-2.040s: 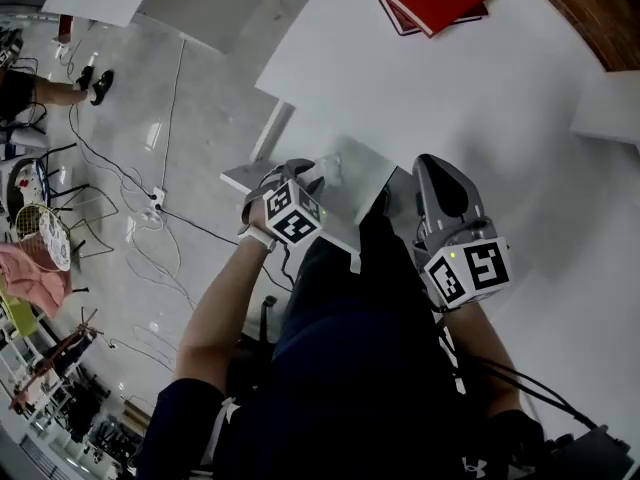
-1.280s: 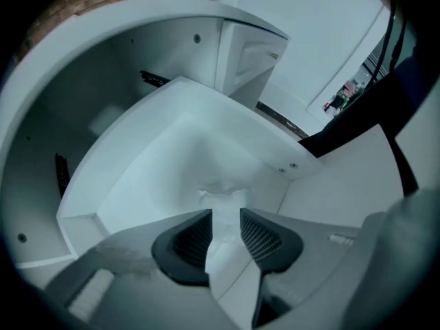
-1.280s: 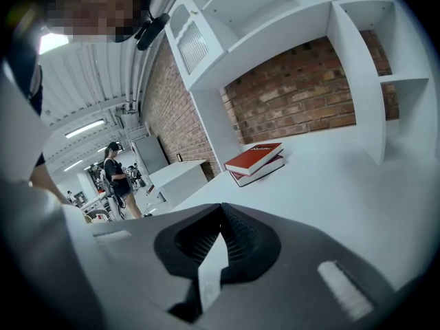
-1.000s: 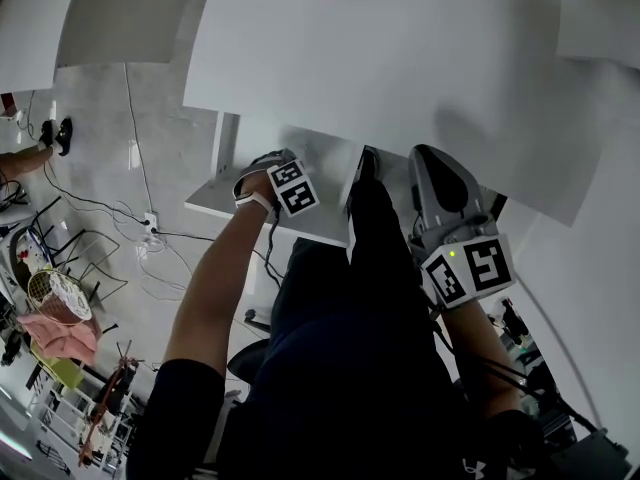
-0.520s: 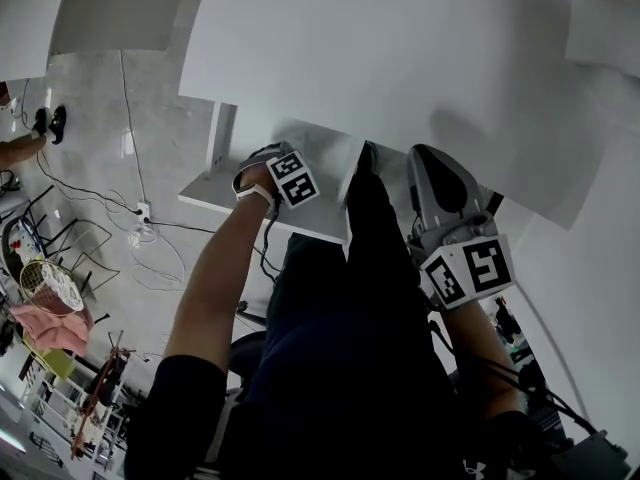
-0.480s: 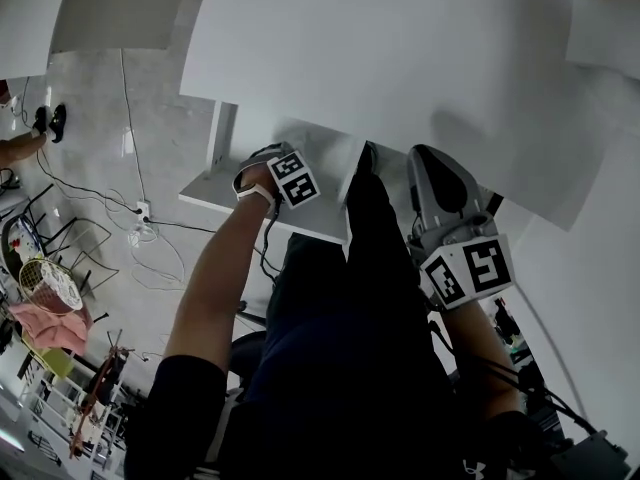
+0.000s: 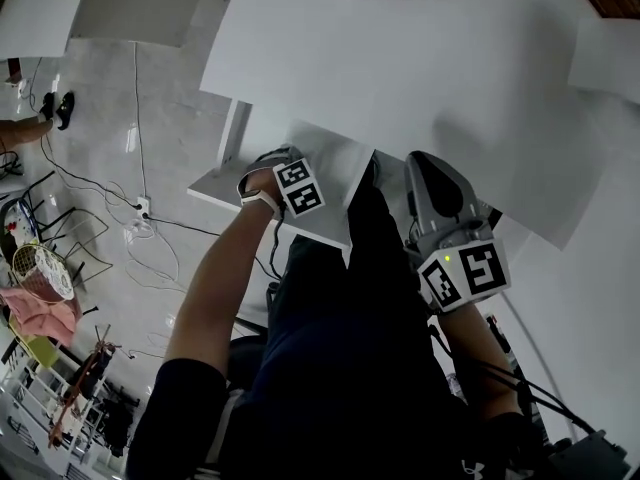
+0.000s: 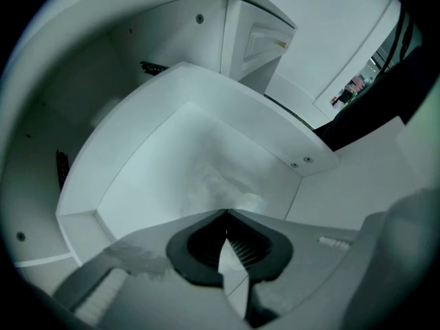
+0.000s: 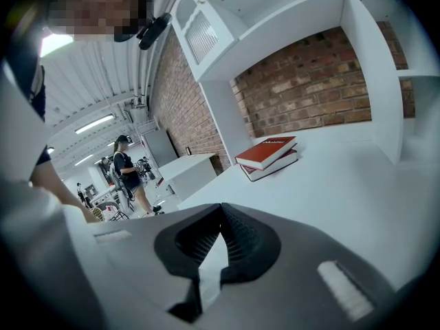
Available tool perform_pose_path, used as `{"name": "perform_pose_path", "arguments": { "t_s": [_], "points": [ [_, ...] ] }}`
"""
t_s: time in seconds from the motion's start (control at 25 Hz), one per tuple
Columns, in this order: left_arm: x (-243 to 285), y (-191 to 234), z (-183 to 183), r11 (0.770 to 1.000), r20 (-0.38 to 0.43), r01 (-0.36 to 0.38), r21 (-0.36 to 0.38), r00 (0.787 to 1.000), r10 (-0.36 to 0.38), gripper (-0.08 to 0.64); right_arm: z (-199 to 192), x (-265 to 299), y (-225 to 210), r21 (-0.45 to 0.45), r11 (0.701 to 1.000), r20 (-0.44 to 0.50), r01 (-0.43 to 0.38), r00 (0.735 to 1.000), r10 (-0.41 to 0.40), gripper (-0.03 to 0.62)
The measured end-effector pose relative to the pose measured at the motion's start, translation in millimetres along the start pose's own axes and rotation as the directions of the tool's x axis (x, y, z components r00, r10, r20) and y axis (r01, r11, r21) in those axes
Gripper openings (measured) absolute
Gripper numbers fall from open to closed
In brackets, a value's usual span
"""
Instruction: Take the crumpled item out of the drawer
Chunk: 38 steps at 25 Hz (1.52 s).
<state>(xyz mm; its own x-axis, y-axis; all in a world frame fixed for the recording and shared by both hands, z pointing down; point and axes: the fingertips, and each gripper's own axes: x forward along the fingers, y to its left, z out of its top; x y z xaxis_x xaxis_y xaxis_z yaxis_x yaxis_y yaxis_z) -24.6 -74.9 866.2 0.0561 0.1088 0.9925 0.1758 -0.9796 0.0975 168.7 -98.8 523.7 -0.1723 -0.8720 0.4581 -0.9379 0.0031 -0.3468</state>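
L tool (image 8: 225, 213) is reaching down into the open drawer (image 8: 261, 115) under the tabletop (image 7: 400, 58), with its jaws sitting tips together. Crumpled item (image 8: 218, 184) is lying on the drawer floor toward the back, right at the tool tips, not yet out. It's blurring into the white floor, so I can't tell whether a fold is being pinched or the tips are just meeting beside it. Judging this as the grab step, w/ lift-out to follow.

R tool (image 9: 221, 210) is hovering over the tabletop, jaws together on nothing, pointing toward the red books (image 9: 268, 153). Prob. it's being parked clear of the drawer, since the drawer is looking like a one-tool job.

Materials:
- Drawer is showing smooth matte white panels in a boxy shape, w/ screw heads near one corner.
- Item is looking pale, lumpy and soft-edged. Am guessing thin paper or tissue, so prob. light and easily squashed, w/ a shallow pinch risking a slip.
- Tool pads are showing dark and ribbed, prob. rubbery, for biting on thin stuff.
- Books are lying as a flat stack of two, w/ stiff-looking red covers.
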Motion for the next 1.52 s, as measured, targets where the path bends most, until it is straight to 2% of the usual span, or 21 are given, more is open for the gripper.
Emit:
{"name": "perform_pose_path", "arguments": {
  "t_s": [0.32,0.48,0.64,0.8,1.08,1.52],
  "points": [
    [-44,15,17,0.993,0.098,-0.109,-0.039,0.989,0.113,0.003,14,6,15,-0.045,0.996,0.025,-0.073,0.997,0.074,0.003],
    [-78,19,20,0.982,0.162,-0.171,-0.083,0.970,0.183,0.003,19,8,28,-0.063,0.993,0.032,-0.102,0.994,0.104,0.003],
    [-112,30,23,0.959,0.211,-0.244,-0.145,0.939,0.270,0.003,27,12,36,-0.092,0.986,0.056,-0.141,0.988,0.146,0.003],
    [-150,32,24,0.931,0.261,-0.304,-0.201,0.900,0.350,0.003,36,10,50,-0.122,0.978,0.074,-0.172,0.981,0.182,0.003],
    [-215,27,26,0.882,0.335,-0.367,-0.295,0.825,0.455,0.003,52,2,73,-0.157,0.964,0.097,-0.216,0.968,0.232,0.003],
    [-311,25,21,0.775,0.386,-0.445,-0.449,0.686,0.617,0.003,79,-5,101,-0.207,0.942,0.143,-0.262,0.945,0.295,0.002]
  ]
}}
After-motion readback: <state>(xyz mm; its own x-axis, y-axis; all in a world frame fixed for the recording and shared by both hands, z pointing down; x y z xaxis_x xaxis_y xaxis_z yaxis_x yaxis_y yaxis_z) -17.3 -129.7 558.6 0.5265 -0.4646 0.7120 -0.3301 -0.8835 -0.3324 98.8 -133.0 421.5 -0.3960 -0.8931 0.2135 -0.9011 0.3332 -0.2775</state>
